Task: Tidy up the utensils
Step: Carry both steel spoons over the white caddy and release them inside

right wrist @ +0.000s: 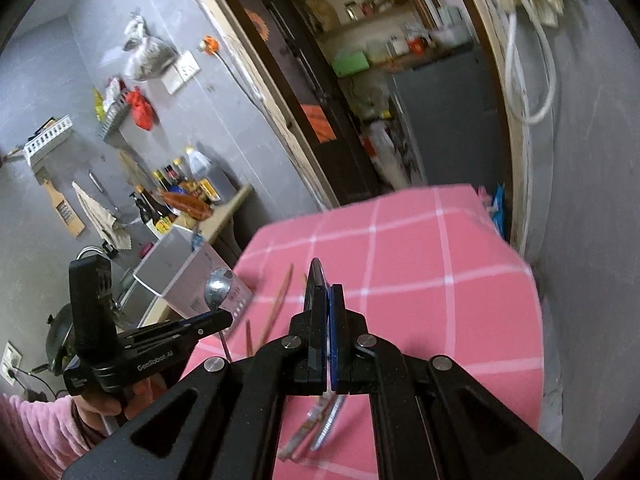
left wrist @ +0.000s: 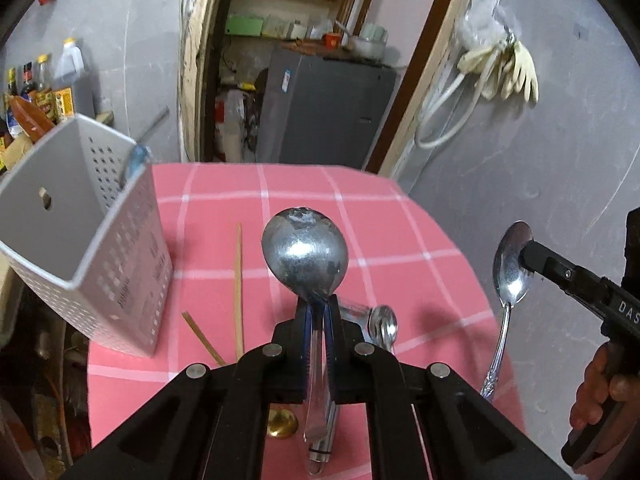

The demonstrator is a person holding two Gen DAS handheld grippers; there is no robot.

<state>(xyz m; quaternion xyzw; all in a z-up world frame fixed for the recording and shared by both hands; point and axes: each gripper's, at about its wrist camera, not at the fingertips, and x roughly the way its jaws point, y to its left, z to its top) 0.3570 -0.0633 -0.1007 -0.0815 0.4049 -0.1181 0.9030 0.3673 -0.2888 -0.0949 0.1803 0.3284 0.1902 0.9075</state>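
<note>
Two hand-held grippers hang above a table (left wrist: pixel 400 248) covered in pink cloth with white check lines, each clamped on a spoon. The left gripper (left wrist: pixel 319 320) has its blue-padded jaws pressed together on the neck of a large, dull metal spoon (left wrist: pixel 305 254), whose bowl stands upright ahead of the fingertips while its handle runs back down between the fingers. To the right, over the table's edge, the right gripper (left wrist: pixel 528 258) pinches the bowl of a smaller, shinier spoon (left wrist: pixel 510 268), its ornate handle dangling downward; part of the person's right hand (left wrist: pixel 600 392) shows on the grip. From the right wrist camera that spoon appears edge-on, a thin dark blade rising from the closed jaws (right wrist: pixel 320 280). The same view takes in the left gripper from the side (right wrist: pixel 218 316), the person's left hand (right wrist: pixel 100 404) in a pink sleeve, and the large spoon's bowl (right wrist: pixel 218 286) in front of the white perforated utensil caddy (left wrist: pixel 92 240). The caddy stands at the table's left edge; a blue-handled tool pokes out of its far corner (left wrist: pixel 138 156). On the cloth lie two wooden chopsticks (left wrist: pixel 239 288) beside the caddy, and more metal cutlery (left wrist: pixel 383 326) sits beneath and just right of the left gripper.
</note>
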